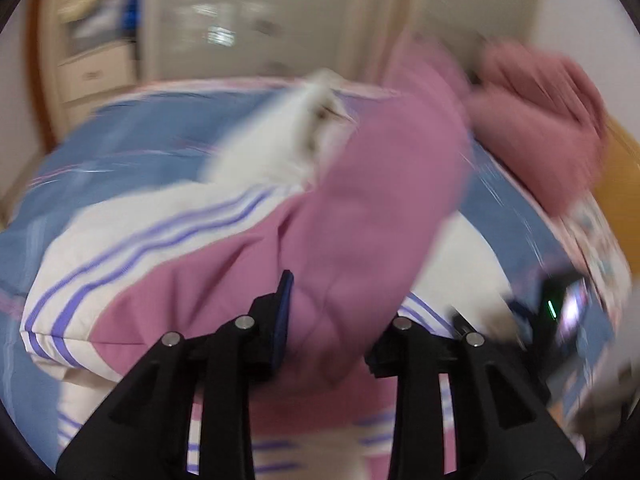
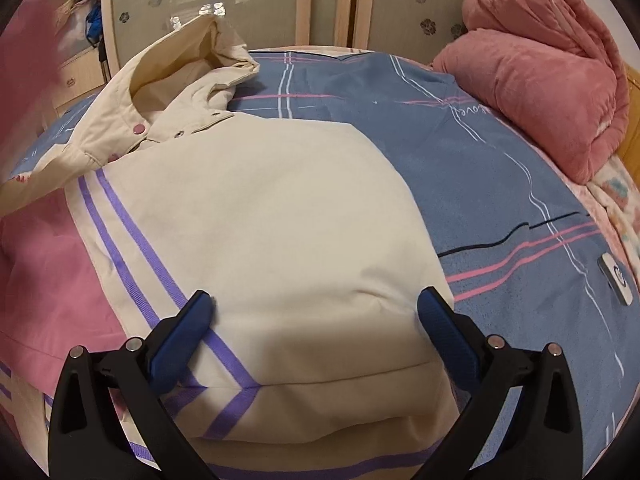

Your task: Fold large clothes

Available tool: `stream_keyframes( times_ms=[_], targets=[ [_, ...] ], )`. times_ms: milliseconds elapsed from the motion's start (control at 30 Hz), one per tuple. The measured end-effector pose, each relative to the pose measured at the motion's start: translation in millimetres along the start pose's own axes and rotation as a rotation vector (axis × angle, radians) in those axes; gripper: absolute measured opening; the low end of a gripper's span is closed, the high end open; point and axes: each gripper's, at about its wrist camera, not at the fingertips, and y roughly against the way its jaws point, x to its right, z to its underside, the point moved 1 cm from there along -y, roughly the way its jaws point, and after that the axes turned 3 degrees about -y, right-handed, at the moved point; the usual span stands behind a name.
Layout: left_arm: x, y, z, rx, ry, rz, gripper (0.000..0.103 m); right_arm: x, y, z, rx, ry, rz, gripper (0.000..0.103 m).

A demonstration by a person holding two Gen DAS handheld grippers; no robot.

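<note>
A large cream and pink jacket [image 2: 256,216] with purple stripes lies spread on the bed, hood [image 2: 188,64] toward the far side. My right gripper [image 2: 316,320] is open, hovering just above the cream panel near the hem, holding nothing. In the blurred left wrist view, my left gripper [image 1: 328,320] has the jacket's pink sleeve [image 1: 376,200] between its jaws and lifts it across the jacket body [image 1: 160,248]; only the left blue pad [image 1: 282,312] shows, the other is hidden by cloth.
A blue plaid bedsheet [image 2: 480,184] covers the bed. A rolled pink blanket [image 2: 540,72] lies at the far right corner. A small white device [image 2: 616,276] rests on the sheet at the right. Wardrobe doors [image 2: 240,0] and drawers [image 2: 80,76] stand behind.
</note>
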Motion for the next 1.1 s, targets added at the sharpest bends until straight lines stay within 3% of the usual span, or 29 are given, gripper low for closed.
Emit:
stream_keyframes(
  times_ms=[67,167,333,600,767,900,1100],
  targets=[
    [21.0,-22.9,8.2,-0.066,-0.055,0.004,0.031,-1.9,-0.9,-0.4,-0.001,0.005,0.007,0.102],
    [26.2,-40.5,19.9,-0.087,-0.081,-0.044,0.035,-2.4,-0.7,-1.0,-0.002,0.005,0.012,0.102],
    [9.3,-38.8,32.4,-0.078,-0.004,-0.050,0.045,16.2,8.9,-4.1,0.035,-0.099,0.023,0.102],
    [31.3,-17.6,50.3,-0.008,-0.088,-0.133,0.081,66.5,7.1,-8.4,0.001,-0.397,-0.146,0.102],
    [36.2,-7.7,59.4,-0.006,-0.089,-0.126,0.083,79.6,24.1,-10.8,0.068,-0.486,-0.280,0.102],
    [34.9,5.0,66.4,-0.005,-0.085,-0.098,0.087,70.7,35.3,-14.9,0.122,-0.469,-0.422,0.102],
    [29.9,13.5,71.2,-0.011,-0.076,-0.107,0.089,25.7,36.3,-14.6,0.061,-0.306,-0.615,0.102]
  ],
)
